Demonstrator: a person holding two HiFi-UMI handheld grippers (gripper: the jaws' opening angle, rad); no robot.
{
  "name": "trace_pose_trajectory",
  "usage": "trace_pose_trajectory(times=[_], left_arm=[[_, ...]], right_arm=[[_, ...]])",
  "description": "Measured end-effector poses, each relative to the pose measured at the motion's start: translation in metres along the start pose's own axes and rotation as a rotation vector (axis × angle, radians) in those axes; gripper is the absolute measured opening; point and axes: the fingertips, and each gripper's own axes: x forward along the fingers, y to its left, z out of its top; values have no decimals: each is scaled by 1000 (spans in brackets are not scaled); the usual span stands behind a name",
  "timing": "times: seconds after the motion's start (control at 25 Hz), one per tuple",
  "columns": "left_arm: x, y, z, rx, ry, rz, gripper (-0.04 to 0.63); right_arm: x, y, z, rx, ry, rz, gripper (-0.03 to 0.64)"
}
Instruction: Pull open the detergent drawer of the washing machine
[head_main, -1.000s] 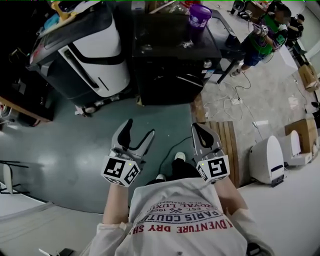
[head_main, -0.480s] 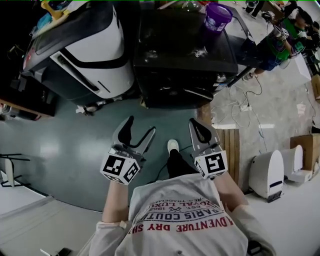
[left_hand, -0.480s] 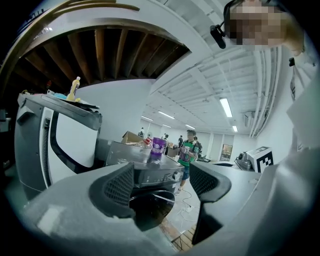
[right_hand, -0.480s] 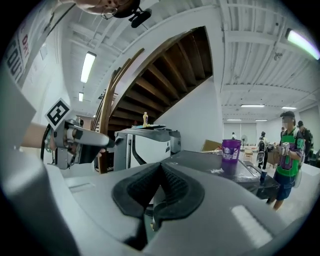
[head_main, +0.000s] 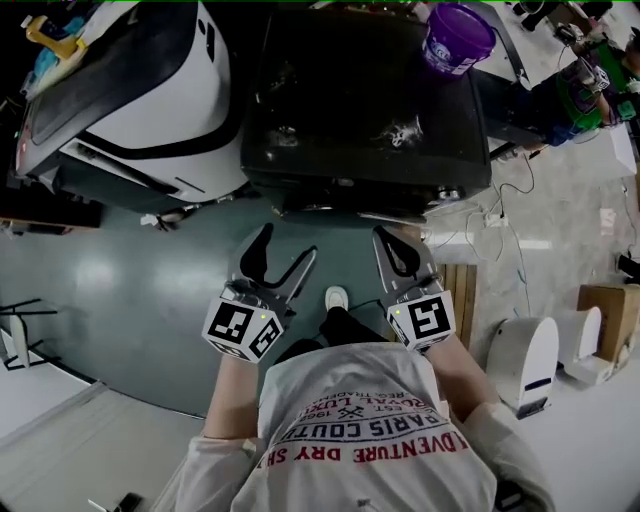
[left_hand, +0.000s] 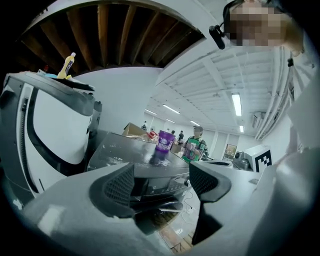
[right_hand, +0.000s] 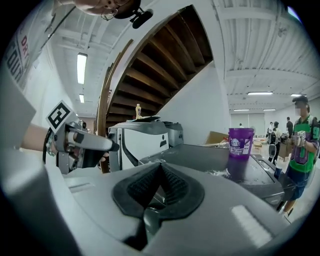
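Person has stepped closer; washing machine (head_main: 360, 100) now just ahead. L gripper (head_main: 286, 247) jaws wide, R gripper (head_main: 383, 238) jaws together, both empty. No contact w/ drawer yet.

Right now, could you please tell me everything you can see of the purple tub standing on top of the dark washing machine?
The purple plastic tub is round and slightly wider at the top, with a thicker rim and a pale printed label on its side. The print is too small to read. It stands upright near the far right corner of the dark glossy washing machine top, which reflects it. Only that top touches it.
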Motion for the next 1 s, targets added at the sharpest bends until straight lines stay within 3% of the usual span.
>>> trace_pose_trajectory(times=[0.2,0.36,0.4,0.64,0.84,1.0], left_arm=[[34,32,-25,-157,12,-20,345],[49,59,-36,-455,-50,-67,347],[52,68,-41,-500,-64,-73,347],[72,104,-100,-588,-9,-92,347],[90,126,-133,-839,-116,-179,352],[108,141,-144,-920,-183,-189,360]], right_arm=[[33,-15,-21,19,18,20,2],[55,-19,-37,27,32,8,2],[61,-19,-40,28,37,4,2],[92,-7,-75,64,68,-8,2],[110,5,-108,63,98,-32,2],[122,9,-123,63,99,-34,2]])
